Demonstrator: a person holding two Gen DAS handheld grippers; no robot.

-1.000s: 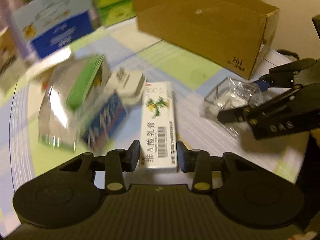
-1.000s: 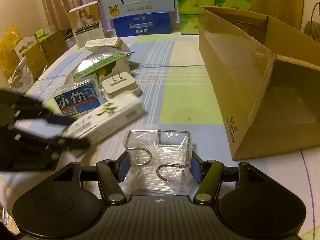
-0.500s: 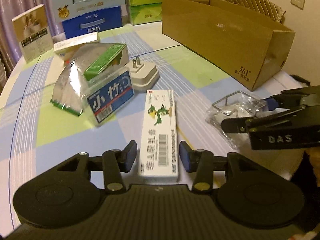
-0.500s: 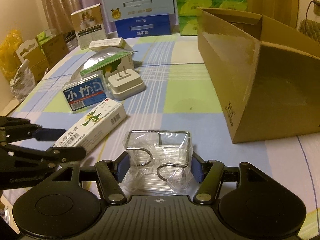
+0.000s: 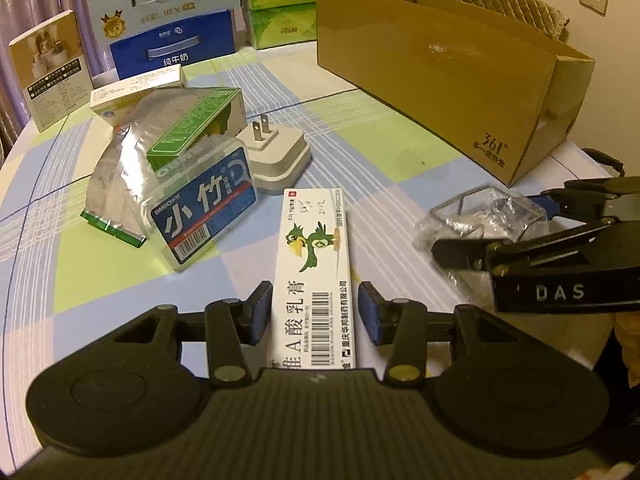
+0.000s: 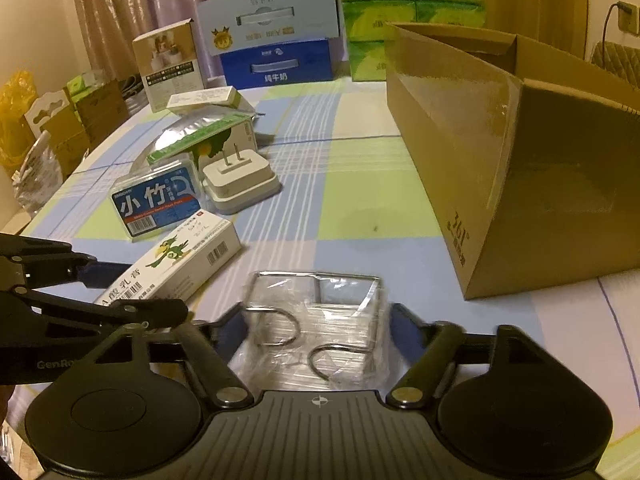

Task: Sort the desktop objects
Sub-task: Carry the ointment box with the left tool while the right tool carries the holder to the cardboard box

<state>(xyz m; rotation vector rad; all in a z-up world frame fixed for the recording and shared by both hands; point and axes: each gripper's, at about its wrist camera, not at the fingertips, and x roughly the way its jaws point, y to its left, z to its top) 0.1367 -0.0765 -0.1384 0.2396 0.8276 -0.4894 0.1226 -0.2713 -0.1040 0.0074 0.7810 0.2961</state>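
A long white ointment box (image 5: pixel 316 252) with a green bird lies flat on the checked tablecloth (image 5: pixel 120 272). My left gripper (image 5: pixel 314 312) straddles its near end, open, with small gaps between pads and box. A clear plastic packet of metal hooks (image 6: pixel 316 320) rests on the cloth between the fingers of my right gripper (image 6: pixel 318 332), which is open around it. In the left wrist view the right gripper (image 5: pixel 492 226) and hook packet (image 5: pixel 480 216) sit to the right. In the right wrist view the left gripper (image 6: pixel 148 290) and ointment box (image 6: pixel 180 256) are at the left.
A big open cardboard box (image 5: pixel 440 92) stands at the right. Past the ointment box lie a blue floss case (image 5: pixel 204 212), a white plug adapter (image 5: pixel 276 160) and a green carton in a silver bag (image 5: pixel 192 124). Milk and tissue cartons line the table's far edge.
The left gripper swung and settled with the ointment box lying flat on the cloth, and its fingers parted slightly. The right gripper's fingers also spread a little around the hook packet.
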